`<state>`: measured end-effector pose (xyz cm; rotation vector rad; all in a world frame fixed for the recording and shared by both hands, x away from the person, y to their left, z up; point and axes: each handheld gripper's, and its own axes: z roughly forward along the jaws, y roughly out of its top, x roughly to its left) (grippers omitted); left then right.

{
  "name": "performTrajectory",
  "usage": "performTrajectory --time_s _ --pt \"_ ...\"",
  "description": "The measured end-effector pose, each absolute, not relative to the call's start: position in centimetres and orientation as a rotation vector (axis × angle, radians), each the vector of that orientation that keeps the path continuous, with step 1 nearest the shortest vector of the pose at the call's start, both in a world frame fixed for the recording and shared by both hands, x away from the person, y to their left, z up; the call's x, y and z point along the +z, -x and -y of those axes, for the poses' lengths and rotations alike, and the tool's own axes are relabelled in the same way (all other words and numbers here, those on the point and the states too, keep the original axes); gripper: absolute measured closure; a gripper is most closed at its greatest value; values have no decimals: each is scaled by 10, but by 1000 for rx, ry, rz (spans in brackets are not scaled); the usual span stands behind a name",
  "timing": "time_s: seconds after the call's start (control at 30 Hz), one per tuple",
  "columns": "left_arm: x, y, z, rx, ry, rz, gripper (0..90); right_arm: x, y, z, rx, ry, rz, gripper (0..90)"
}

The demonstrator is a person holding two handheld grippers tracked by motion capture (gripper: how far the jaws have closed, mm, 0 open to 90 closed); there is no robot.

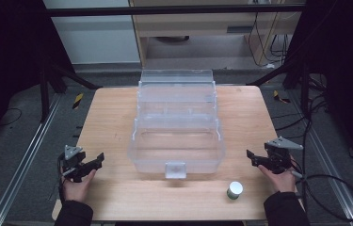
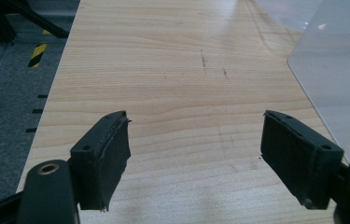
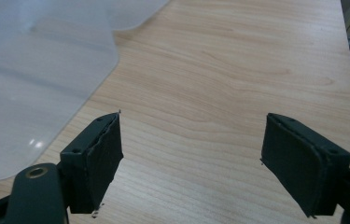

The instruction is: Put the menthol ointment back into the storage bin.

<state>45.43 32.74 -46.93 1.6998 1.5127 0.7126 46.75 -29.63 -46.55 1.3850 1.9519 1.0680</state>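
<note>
The clear box (image 1: 176,136) sits at the centre of the table (image 1: 113,113), lid thrown back toward twelve o'clock, its latch (image 1: 175,169) facing six. A small white jar (image 1: 234,190) stands at about five o'clock from the box, near the table's front edge and apart from it.

The left gripper (image 1: 100,160) hovers at eight o'clock of the box, jaws spread wide with nothing between them (bare wood shows there in the left gripper view). The right gripper (image 1: 252,157) hangs at four o'clock, just beyond the box's corner, jaws also wide and empty; the jar lies near it, toward seven o'clock.
</note>
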Motion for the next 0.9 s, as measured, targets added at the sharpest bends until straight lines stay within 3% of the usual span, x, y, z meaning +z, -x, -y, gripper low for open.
performTrajectory --time_s 0.17,0.33,0.53,0.9 --pt "-469 -454 -324 711 -1713 -1500 255 -454 -462 290 1037 -1342 -1930 212" --pt "-471 -454 -324 704 -1728 -1503 278 -441 -456 284 1024 -1298 -1922 314" --pt "-472 -455 -322 699 -1743 -1501 288 -431 -454 284 1049 -1283 -1960 371" --pt "-474 -458 -322 685 -1761 -1499 295 -406 -455 279 1042 -1239 -2084 337"
